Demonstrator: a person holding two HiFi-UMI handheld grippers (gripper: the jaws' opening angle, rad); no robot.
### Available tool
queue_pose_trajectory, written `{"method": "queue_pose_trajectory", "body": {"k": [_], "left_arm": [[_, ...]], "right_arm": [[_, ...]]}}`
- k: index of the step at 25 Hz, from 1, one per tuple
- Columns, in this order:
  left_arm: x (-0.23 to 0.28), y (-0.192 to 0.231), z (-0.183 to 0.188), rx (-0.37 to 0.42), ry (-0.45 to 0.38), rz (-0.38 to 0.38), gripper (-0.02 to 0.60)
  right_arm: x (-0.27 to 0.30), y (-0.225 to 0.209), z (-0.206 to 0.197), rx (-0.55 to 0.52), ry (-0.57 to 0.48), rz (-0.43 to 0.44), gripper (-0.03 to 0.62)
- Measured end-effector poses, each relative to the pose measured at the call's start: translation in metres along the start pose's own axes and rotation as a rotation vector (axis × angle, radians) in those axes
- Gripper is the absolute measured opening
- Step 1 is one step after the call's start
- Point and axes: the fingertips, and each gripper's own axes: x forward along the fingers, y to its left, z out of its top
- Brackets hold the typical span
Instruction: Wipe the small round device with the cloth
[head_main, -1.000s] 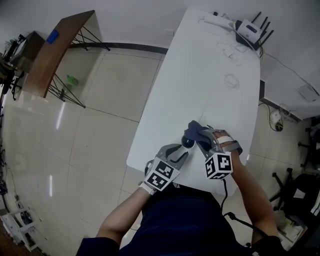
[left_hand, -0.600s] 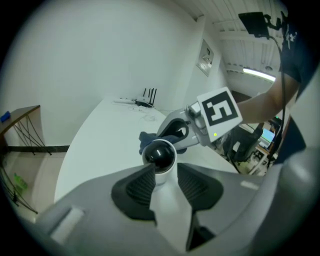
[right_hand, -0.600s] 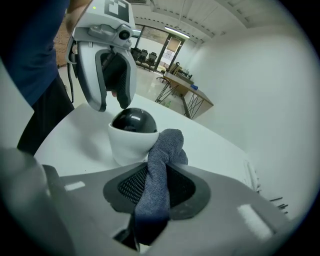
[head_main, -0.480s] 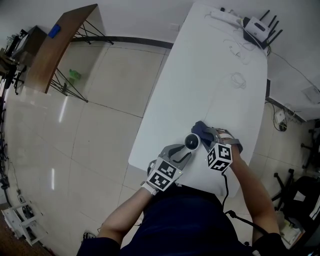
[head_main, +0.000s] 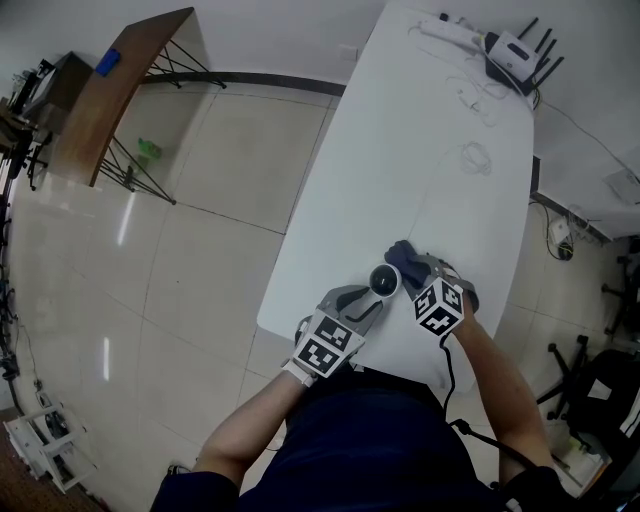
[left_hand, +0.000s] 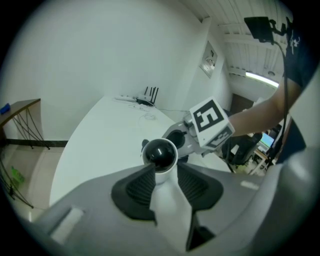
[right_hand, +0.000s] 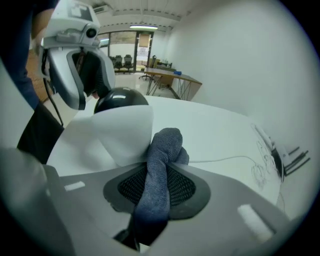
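- Your left gripper (left_hand: 162, 175) is pinching the small round device (left_hand: 160, 152) by its white body, one pad on each side, so it is held up off the bench (head_main: 430, 150) near the bench's near edge
- The device's long axis runs along those jaws, with the black dome at the far end, clear of the pads and facing away from you
- Your right gripper (right_hand: 160, 177) is clamped on the cloth (right_hand: 162, 162), and a rolled blue-grey end pokes out past its tips
- In the head view that gripper sits on the right of the device; its own view shows the device just left of the cloth end
- The cloth end lies against or just beside the white side of the device, below the dome; whether it presses there is too close to call
- The right gripper is the one nearer the free surface, so I judge the coming wipe to be yours to make with it: carry the cloth leftward and up across the dome while the left one holds firm
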Motion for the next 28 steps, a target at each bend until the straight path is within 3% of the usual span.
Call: {"method": "queue_pose_trajectory", "body": {"k": [6,8,10,13,16,20,24,28], "left_arm": [[-0.011,0.009,0.001,-0.027,-0.031,0.037,0.137],[-0.017,0.015,0.001,-0.039,-0.047,0.068,0.137],[-0.022,0.016,0.002,-0.060,-0.064,0.073,0.137],[-0.029,0.008,0.005,-0.080,-0.069,0.054,0.137],[-0.031,0.002,0.006,-0.076,-0.068,0.049,0.137],[-0.033,-0.003,0.008,-0.063,-0.072,0.040,0.137],[-0.033,-0.002,0.005,-0.070,-0.072,0.040,0.137],[-0.035,-0.001,0.001,-0.085,-0.061,0.039,0.137]], "right_arm": [[-0.047,-0.016,0.000,0.376,-0.215,-0.059,0.109],[-0.065,-0.020,0.004,0.436,-0.289,-0.084,0.109],[-0.082,-0.018,0.016,0.432,-0.346,-0.102,0.109],[-0.094,-0.005,0.037,0.357,-0.376,-0.112,0.109],[-0.091,0.002,0.046,0.236,-0.327,-0.147,0.109],[-0.093,0.019,0.061,-0.027,-0.283,-0.206,0.109],[-0.087,0.051,0.061,-0.286,-0.255,-0.201,0.110],[-0.082,0.073,0.053,-0.385,-0.245,-0.181,0.110]]}}
